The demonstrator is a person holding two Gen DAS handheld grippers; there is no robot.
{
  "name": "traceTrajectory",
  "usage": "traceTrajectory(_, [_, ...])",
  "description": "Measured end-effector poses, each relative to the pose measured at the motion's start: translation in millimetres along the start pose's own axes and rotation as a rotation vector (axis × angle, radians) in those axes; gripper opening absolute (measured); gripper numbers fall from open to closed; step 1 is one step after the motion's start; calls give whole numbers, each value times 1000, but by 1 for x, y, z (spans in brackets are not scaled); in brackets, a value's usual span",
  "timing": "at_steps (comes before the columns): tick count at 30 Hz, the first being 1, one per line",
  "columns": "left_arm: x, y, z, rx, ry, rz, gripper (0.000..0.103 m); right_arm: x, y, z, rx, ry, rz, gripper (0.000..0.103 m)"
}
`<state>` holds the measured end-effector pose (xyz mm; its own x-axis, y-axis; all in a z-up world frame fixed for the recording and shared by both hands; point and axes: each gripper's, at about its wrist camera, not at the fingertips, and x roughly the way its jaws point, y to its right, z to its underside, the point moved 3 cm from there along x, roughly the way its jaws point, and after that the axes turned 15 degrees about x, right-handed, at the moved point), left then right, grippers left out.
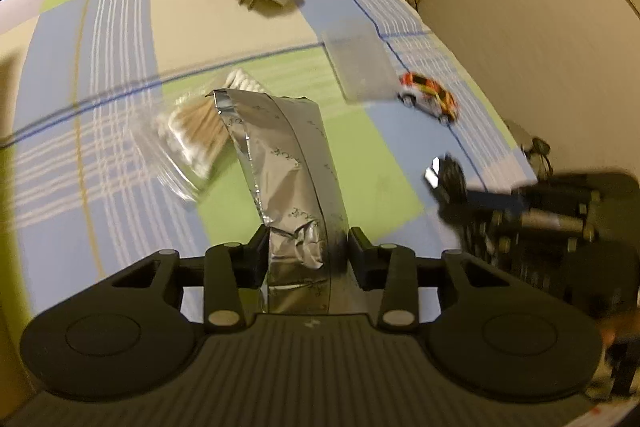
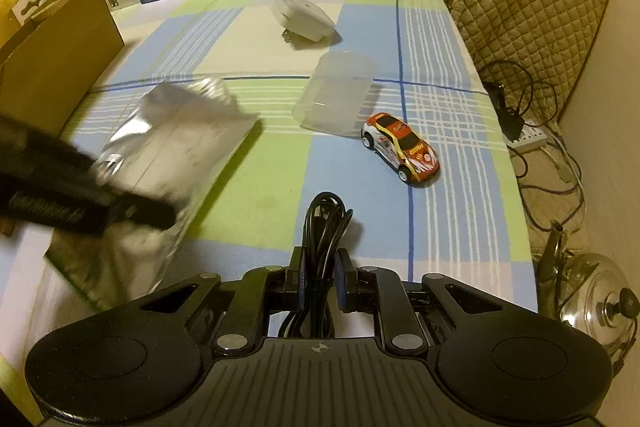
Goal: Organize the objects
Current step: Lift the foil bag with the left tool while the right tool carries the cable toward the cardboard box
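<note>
Carrying the silver foil pouch clamped in the left tongs and the coiled black cable pinched in the right tongs, keep both clear above the table's near edge until over the cardboard box at its left edge.

A crinkled silver foil pouch is held clear of the checked tablecloth, pinched at its lower end; a coiled black cable is likewise gripped, above the near edge; a clear packet of cotton swabs lies flat toward the left side; a white plug adapter lies near the far edge, prongs showing; a translucent plastic case lies mid-cloth, a red-and-white toy car just beside it, toward the right edge.
</note>
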<state>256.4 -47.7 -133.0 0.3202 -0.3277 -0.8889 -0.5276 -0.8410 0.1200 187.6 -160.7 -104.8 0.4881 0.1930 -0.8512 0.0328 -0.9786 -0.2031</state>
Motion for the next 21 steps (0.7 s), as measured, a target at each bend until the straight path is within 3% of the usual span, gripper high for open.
traceTrajectory(4, [-9,3,12,4,-10,-5,36,2,0,2,4,-6,1,11])
traceTrajectory(10, [-6,5,6,-11,-11,-27,40,3,-3,2,11,-6,-5,11])
traceTrajectory(13, [-4,6,0,-20,1,-39,47,5,-3,1,4,-5,-3,11])
traceTrajectory(21, [5,-1,-1,-45,-11,-38,41,10,-6,-2,-17,14,33,13])
